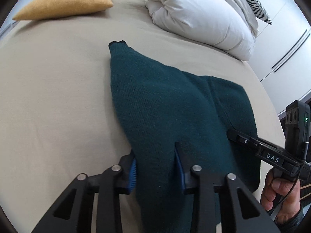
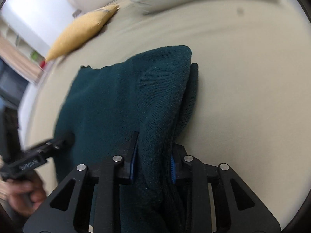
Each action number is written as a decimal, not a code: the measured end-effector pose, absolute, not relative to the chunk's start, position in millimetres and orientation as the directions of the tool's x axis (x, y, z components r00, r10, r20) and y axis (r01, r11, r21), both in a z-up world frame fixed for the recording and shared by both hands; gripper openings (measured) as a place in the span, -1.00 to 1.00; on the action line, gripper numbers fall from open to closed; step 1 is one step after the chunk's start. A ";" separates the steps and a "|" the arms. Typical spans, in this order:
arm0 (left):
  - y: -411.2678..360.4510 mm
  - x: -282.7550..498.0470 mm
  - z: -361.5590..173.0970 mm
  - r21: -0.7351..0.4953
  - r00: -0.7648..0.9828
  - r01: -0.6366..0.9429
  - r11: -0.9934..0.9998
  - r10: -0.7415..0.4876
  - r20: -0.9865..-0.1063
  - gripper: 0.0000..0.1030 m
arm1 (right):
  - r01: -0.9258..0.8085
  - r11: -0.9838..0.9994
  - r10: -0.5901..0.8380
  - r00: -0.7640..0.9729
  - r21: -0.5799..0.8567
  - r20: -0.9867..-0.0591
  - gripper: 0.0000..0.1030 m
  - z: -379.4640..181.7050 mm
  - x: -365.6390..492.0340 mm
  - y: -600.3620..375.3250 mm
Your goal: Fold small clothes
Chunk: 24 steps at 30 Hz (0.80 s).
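1. The dark green knitted sweater (image 1: pixel 165 104) lies on the beige bed (image 1: pixel 58 97), in the centre of both frames, with its near edge lifted; I judge that both hands carry this edge over for a fold.
2. The left gripper (image 1: pixel 157 167) has its jaws closed on thick cloth at lower centre.
3. The right gripper (image 2: pixel 153 155) has its jaws also clamped on a bunched layer, lower centre.
4. The yellow cushion (image 1: pixel 66 2) and the white duvet (image 1: pixel 198 15) lie at the top, well apart.
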<state>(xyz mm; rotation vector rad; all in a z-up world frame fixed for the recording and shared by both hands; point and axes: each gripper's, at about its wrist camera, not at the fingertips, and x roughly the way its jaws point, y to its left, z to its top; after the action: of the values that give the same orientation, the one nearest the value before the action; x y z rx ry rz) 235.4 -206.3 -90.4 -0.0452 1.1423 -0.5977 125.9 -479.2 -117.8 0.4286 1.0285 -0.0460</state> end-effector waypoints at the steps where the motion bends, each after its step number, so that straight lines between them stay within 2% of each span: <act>1: -201.7 227.6 -82.5 -0.315 0.291 0.431 0.846 -0.461 -0.838 -0.34 | 0.226 0.930 0.130 0.531 0.288 -0.837 -0.57 -107.0 121.3 -470.5; 8: -144.7 176.5 -32.4 -0.240 0.393 0.459 0.855 -0.438 -0.808 -0.35 | 0.085 0.987 0.058 0.604 0.137 -0.795 -0.59 -36.0 80.3 -381.7; 16: -57.6 120.6 11.2 -0.195 0.472 0.452 0.871 -0.418 -0.776 -0.35 | -0.058 0.985 0.161 0.651 0.163 -0.742 -0.59 14.7 46.8 -285.9; 24: -10.0 88.7 -7.9 -0.219 0.462 0.402 0.889 -0.403 -0.790 -0.34 | -0.109 0.969 0.242 0.627 0.224 -0.740 -0.59 7.0 22.0 -228.3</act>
<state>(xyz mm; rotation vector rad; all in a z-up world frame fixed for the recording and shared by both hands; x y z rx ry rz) 88.7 -10.0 -7.9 -0.0021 0.9713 -0.4949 22.0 -228.3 7.0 0.1633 0.8705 0.2020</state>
